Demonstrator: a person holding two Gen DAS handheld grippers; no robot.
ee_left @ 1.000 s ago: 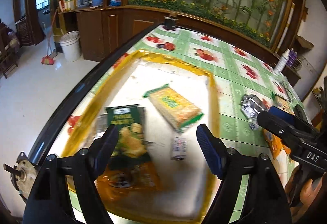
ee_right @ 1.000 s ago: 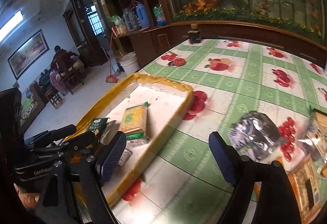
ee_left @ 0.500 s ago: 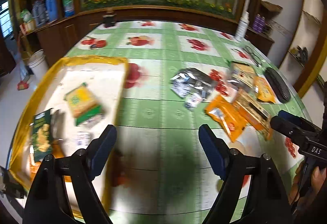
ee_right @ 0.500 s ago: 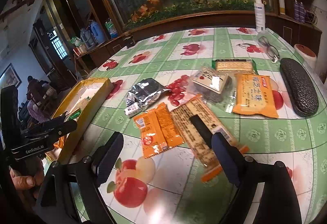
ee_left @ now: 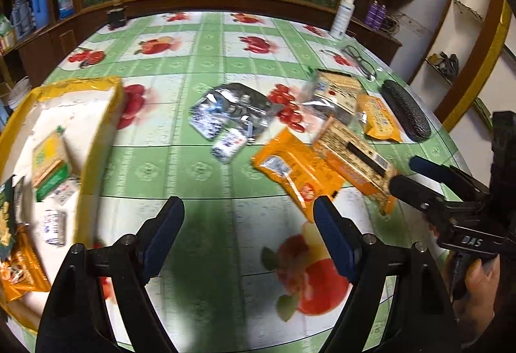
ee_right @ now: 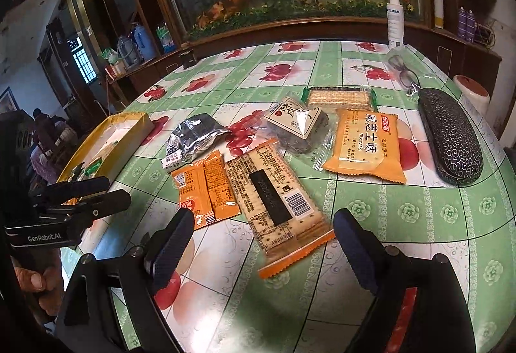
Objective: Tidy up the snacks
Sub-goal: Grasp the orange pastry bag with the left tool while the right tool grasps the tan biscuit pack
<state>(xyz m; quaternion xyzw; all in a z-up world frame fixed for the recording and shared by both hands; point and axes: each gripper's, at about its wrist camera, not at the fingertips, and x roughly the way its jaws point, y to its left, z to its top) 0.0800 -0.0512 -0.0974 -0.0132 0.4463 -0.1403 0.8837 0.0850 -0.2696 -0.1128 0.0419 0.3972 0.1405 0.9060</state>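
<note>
Several loose snack packs lie on the fruit-print tablecloth: a silver foil pack [ee_left: 232, 108] [ee_right: 193, 133], an orange pack [ee_left: 296, 169] [ee_right: 206, 185], a long cracker pack [ee_left: 351, 156] [ee_right: 277, 204] and a yellow biscuit pack [ee_right: 367, 143]. The yellow-rimmed tray [ee_left: 106, 133] [ee_right: 135, 119] at the left holds a yellow-green pack [ee_left: 50, 159] and an orange bag [ee_left: 19, 269]. My left gripper [ee_left: 248, 204] hangs open over bare cloth between tray and packs. My right gripper [ee_right: 264, 217] hovers over the near end of the long cracker pack. Its jaws are closing and its pads touch nothing.
A black glasses case [ee_right: 451, 140] and a pair of glasses [ee_right: 403, 72] lie at the right of the table. A white spray bottle [ee_right: 395, 21] stands at the far edge. A small white packet [ee_left: 227, 143] lies by the foil pack. A person [ee_right: 42, 127] sits far off at the left.
Both grippers swung right, away from the tray and over the loose packs. The tray has slid to the left edge of both views. Neither gripper took hold of anything.
</note>
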